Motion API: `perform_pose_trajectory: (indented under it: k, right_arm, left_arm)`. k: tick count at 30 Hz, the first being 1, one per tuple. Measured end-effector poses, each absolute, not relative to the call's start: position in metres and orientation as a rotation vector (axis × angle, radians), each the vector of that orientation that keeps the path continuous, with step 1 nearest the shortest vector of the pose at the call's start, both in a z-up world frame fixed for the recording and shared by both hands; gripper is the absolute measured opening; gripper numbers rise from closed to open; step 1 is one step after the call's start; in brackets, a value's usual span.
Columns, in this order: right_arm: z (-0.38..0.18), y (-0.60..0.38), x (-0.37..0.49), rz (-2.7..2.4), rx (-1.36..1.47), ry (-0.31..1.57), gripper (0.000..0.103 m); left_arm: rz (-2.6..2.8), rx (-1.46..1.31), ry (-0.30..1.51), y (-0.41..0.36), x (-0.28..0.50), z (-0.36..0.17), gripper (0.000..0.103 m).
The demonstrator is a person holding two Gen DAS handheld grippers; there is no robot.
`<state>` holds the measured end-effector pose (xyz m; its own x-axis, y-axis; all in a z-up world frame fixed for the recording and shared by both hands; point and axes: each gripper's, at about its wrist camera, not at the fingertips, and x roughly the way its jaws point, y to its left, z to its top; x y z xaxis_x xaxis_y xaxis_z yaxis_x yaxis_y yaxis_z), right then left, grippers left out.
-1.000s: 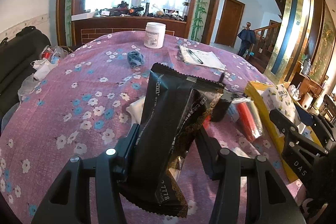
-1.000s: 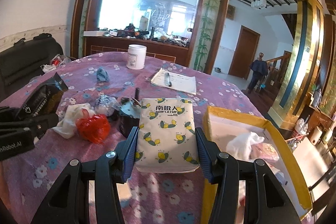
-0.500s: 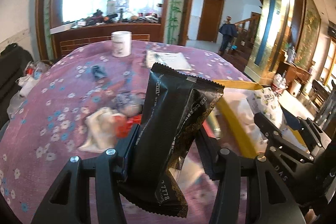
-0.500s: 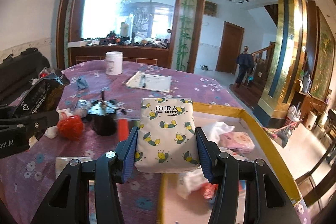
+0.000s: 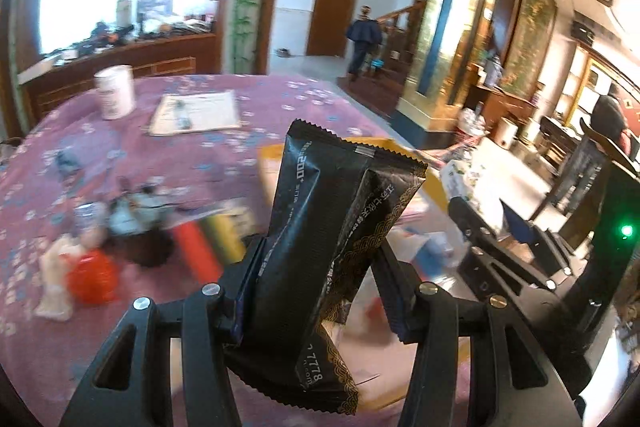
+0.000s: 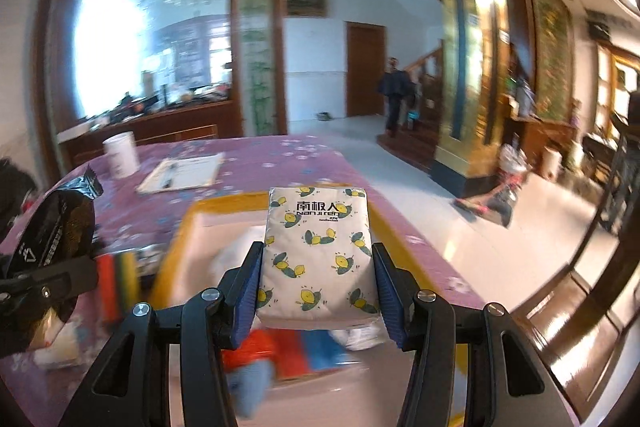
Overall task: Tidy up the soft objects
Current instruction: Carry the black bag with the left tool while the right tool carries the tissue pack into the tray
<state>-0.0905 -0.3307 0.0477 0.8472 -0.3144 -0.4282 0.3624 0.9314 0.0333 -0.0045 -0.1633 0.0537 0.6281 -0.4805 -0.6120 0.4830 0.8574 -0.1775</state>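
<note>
Left claw (image 5: 316, 283) clenched on a black packet (image 5: 320, 247), held upright at lower centre of frame. Right claw (image 6: 316, 283) clenched on a tissue pack (image 6: 318, 253), lemon-printed, held above the yellow box (image 6: 176, 247). Beyond, upper left, the purple flowered counter (image 6: 256, 163) carries papers (image 6: 182, 173) and a white jar (image 6: 122, 155).

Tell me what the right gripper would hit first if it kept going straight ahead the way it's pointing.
Probably the far wall of the yellow box; the right gripper, shut on the tissue pack, points across its open interior. Depth is unclear.
</note>
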Motion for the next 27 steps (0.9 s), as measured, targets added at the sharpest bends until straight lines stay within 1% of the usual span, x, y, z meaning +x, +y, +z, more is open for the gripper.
perform_pose_trajectory:
  k: [3, 8, 14, 17, 23, 27]
  right_arm:
    - [0.044, -0.354, -0.093, -0.395, 0.155, 0.444, 0.056]
    - [0.040, -0.370, -0.090, -0.365, 0.215, 0.482, 0.056]
    - [0.032, -0.372, -0.073, -0.307, 0.209, 0.567, 0.056]
    - [0.027, -0.378, -0.069, -0.277, 0.237, 0.597, 0.057]
    - [0.018, -0.392, -0.051, -0.182, 0.237, 0.727, 0.057]
    - [0.012, -0.401, -0.039, -0.120, 0.269, 0.778, 0.057]
  left_arm:
    - [-0.619, -0.008, 0.755, -0.197, 0.005, 0.044, 0.051]
    - [-0.656, 0.015, 0.814, -0.225, 0.011, 0.015, 0.051]
    - [-0.655, 0.106, 0.724, -0.225, 0.001, 0.006, 0.051]
    - [-0.679, 0.115, 0.723, -0.224, -0.003, 0.006, 0.051]
    - [-0.694, 0.101, 0.734, -0.222, -0.004, 0.006, 0.051]
    - [-0.691, 0.110, 0.730, -0.221, -0.005, 0.005, 0.051]
